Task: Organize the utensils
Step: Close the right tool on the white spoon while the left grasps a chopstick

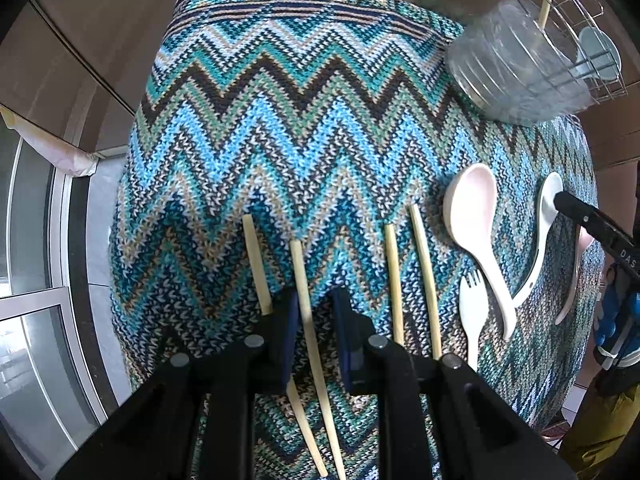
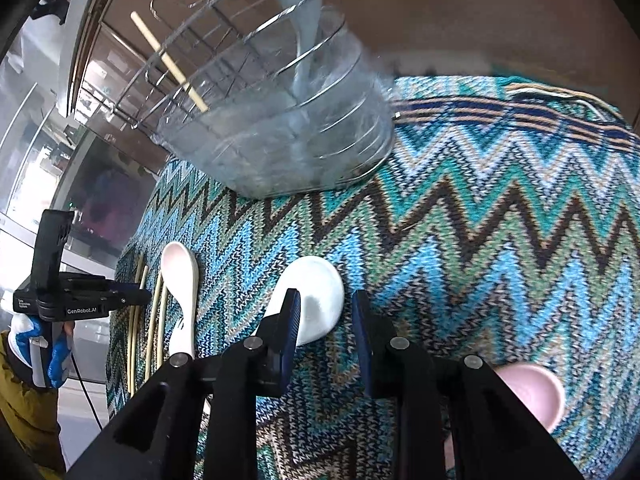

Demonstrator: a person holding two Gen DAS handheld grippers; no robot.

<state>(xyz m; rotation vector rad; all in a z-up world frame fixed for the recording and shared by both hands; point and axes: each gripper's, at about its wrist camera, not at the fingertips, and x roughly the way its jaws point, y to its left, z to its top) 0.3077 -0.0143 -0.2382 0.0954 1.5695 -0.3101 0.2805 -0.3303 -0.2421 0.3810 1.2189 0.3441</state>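
Note:
Several bamboo chopsticks lie side by side on the zigzag knit cloth (image 1: 300, 120). My left gripper (image 1: 316, 304) points straight down over one chopstick (image 1: 303, 276). That chopstick runs between the open fingers, close to the left pad and apart from the right one. My right gripper (image 2: 326, 312) is open over the bowl of a white spoon (image 2: 320, 288), whose bowl lies against the left finger. A wire holder with a clear cup (image 2: 280, 132) stands behind, with one chopstick (image 2: 168, 60) and a grey-blue spoon (image 2: 300, 8) in it.
A pale pink spoon (image 1: 472, 216) and a white spork (image 1: 474, 312) lie between the chopsticks and the white spoon. Another pink spoon (image 2: 532, 392) sits under the right gripper's right side. The person's blue-gloved hand (image 2: 56, 352) holds the left gripper. The table edge drops off at left.

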